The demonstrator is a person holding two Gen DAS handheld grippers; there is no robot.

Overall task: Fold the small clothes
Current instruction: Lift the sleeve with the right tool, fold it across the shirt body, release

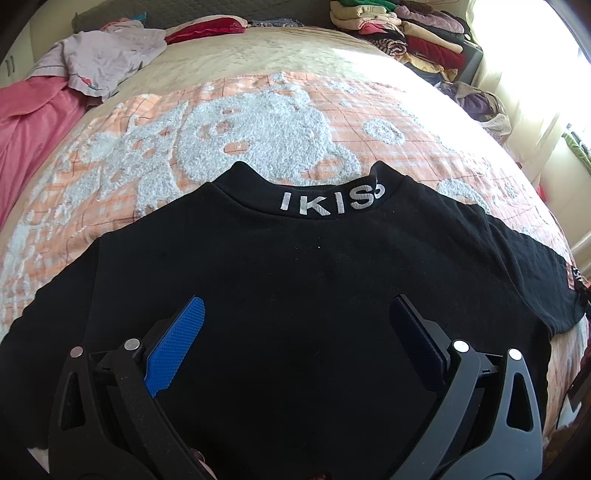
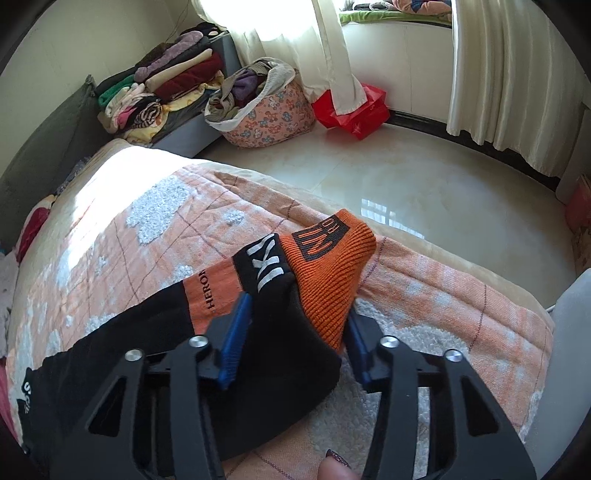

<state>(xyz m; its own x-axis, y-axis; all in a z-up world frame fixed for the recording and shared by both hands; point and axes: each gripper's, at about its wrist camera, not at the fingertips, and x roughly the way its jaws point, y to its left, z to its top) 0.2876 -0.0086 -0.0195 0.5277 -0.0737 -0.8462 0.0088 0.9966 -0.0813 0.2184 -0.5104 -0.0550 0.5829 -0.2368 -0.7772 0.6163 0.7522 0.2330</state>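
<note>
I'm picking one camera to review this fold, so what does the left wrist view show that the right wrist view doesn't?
Only the left wrist view: the shirt's collar lettering, the left gripper open over the black shirt, and a pink garment.
Only the right wrist view: the right gripper closed on the sleeve's orange cuff, the floor, a red bag and curtains.
Both: the orange blanket and the stack of folded clothes.

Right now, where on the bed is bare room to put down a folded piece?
Free: the orange blanket beyond the black shirt's collar, up to the beige cover. Crowded: the far left corner with pink clothes, and the stacked pile at far right.
</note>
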